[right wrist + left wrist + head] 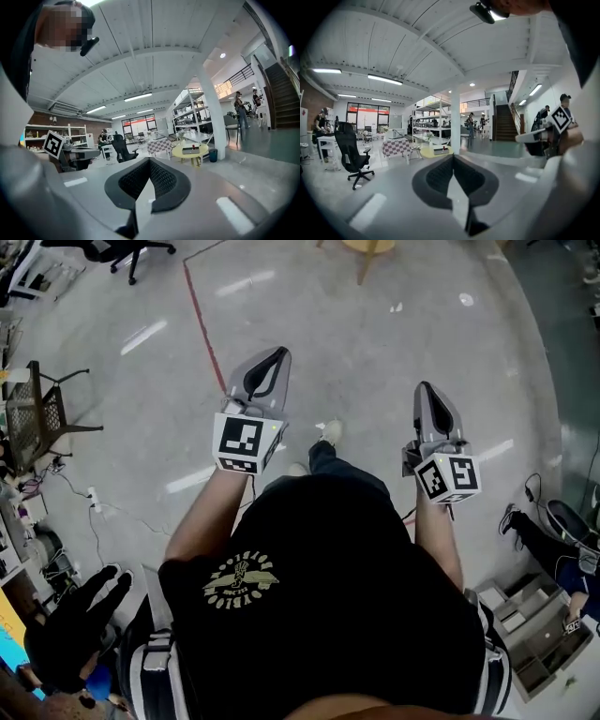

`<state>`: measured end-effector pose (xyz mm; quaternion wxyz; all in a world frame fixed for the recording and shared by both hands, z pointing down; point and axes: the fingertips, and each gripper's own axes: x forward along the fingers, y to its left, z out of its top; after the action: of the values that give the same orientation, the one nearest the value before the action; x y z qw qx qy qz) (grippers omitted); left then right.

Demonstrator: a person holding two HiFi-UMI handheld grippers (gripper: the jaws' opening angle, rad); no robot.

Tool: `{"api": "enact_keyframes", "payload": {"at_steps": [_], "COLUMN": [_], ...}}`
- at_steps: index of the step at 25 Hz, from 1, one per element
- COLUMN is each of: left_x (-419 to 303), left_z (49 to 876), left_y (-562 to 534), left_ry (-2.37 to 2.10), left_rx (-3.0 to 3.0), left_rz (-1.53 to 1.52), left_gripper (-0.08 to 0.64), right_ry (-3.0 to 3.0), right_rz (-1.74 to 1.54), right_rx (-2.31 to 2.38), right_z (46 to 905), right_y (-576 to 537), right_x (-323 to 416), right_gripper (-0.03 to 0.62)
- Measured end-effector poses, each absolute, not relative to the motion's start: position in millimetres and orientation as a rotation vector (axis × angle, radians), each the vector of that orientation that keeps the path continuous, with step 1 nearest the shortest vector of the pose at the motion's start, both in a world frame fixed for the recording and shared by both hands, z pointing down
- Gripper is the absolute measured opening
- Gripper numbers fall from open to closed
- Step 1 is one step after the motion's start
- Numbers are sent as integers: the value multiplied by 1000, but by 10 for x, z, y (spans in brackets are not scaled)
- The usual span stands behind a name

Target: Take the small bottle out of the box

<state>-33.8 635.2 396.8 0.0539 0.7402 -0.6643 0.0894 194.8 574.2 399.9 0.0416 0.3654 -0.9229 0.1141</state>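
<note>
**Head view.** I stand on a grey concrete floor and hold both tools out in front of me, well apart. The left tongs and the right tongs both point away from my body. Each pair of jaws is drawn together to a tip, with nothing gripped. Neither the box nor the small bottle can be identified from here.

**Left gripper view.** The jaws of the left tongs are fully closed, pad against pad, with nothing between them. Beyond the tips, far across the hall, a yellow round table stands beside a white pillar. The box sits on that table. The small bottle is too small to make out. A black office chair stands at left.

**Right gripper view.** The jaws of the right tongs are likewise closed tight on nothing. The same yellow round table shows right of the tips, well away from them, with the box on top. A small red spot shows on the box, but I cannot tell whether it is the bottle.
</note>
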Motion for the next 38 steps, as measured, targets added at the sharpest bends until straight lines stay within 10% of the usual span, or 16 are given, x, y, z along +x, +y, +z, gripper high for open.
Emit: {"api": "enact_keyframes", "payload": {"at_steps": [38], "left_x": [-853], "left_z": [4001], "left_y": [4257], "left_ry": [-1941], "left_rx": [2240], "left_rz": [258], "left_gripper": [0], "right_ry": [-2751], "right_rz": [382], "right_rx": [1136], "right_z": [4057], "right_y": [3738], "right_x": [1537], "right_gripper": [8]}}
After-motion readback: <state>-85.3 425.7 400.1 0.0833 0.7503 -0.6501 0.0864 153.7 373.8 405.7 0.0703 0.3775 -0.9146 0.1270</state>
